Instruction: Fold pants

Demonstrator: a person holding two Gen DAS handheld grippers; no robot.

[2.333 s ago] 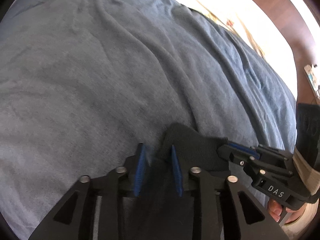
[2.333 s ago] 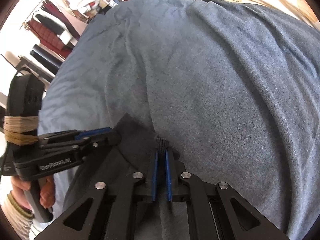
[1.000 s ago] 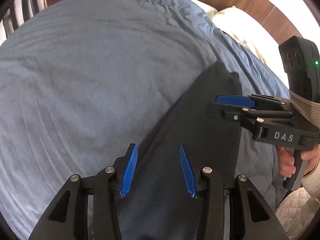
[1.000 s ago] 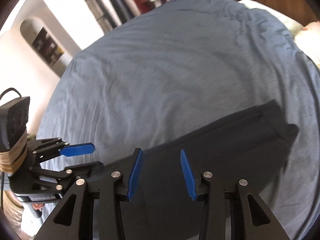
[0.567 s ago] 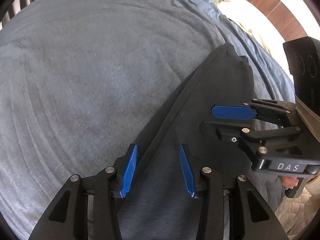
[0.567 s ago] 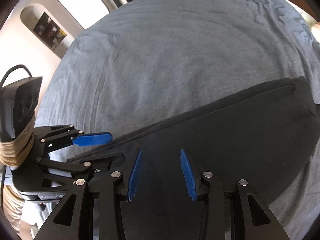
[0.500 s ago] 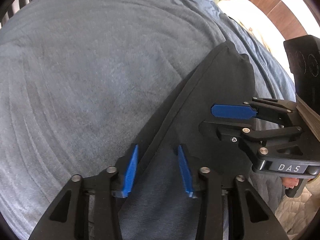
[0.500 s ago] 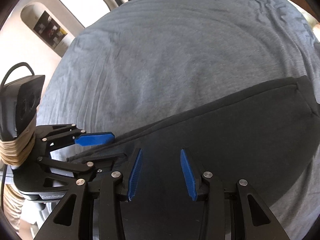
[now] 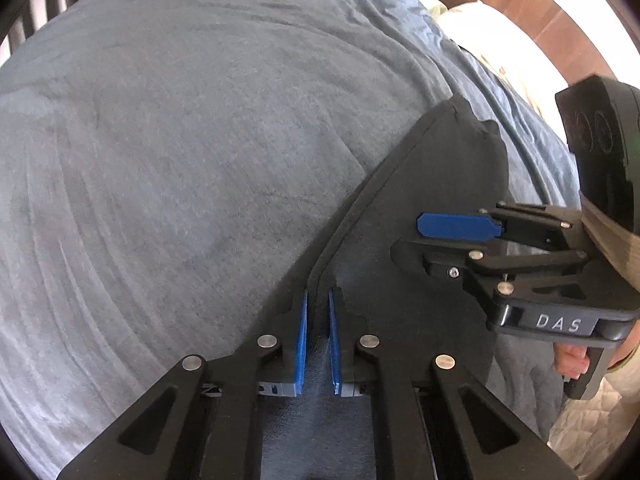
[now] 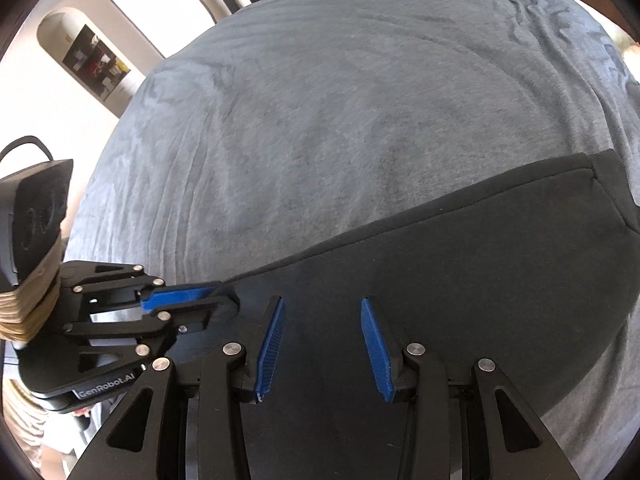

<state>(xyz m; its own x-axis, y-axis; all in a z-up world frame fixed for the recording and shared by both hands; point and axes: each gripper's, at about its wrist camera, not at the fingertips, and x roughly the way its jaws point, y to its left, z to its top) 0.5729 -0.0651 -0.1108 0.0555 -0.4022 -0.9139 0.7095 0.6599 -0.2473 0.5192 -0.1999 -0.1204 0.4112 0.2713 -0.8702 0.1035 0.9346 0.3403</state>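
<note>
A pair of dark charcoal knit pants (image 9: 432, 216) is seen laid flat on a wrinkled blue-grey bed cover (image 9: 180, 152), running from the lower centre of the left wrist view up to a blunt end at the upper right. In that view the black left gripper with blue pads (image 9: 318, 312) is found at the bottom centre; its jaws have just been closing, and the seamed edge of the pants is now pinched between the narrow pads. How much cloth is caught lower down is hidden by the gripper's own frame. The black right gripper with blue pads (image 10: 322, 340) is shown at the bottom centre of its own view, its jaws held partly apart over the dark cloth with nothing pressed between them; whether the tips touch the fabric cannot be made out. The near part of the pants is cut off by the lower edge of both frames. A person's hand (image 9: 572, 360) is glimpsed at the right edge of the left wrist view, mostly covered by the handle. The background at the upper left of the right wrist view is overexposed.
</note>
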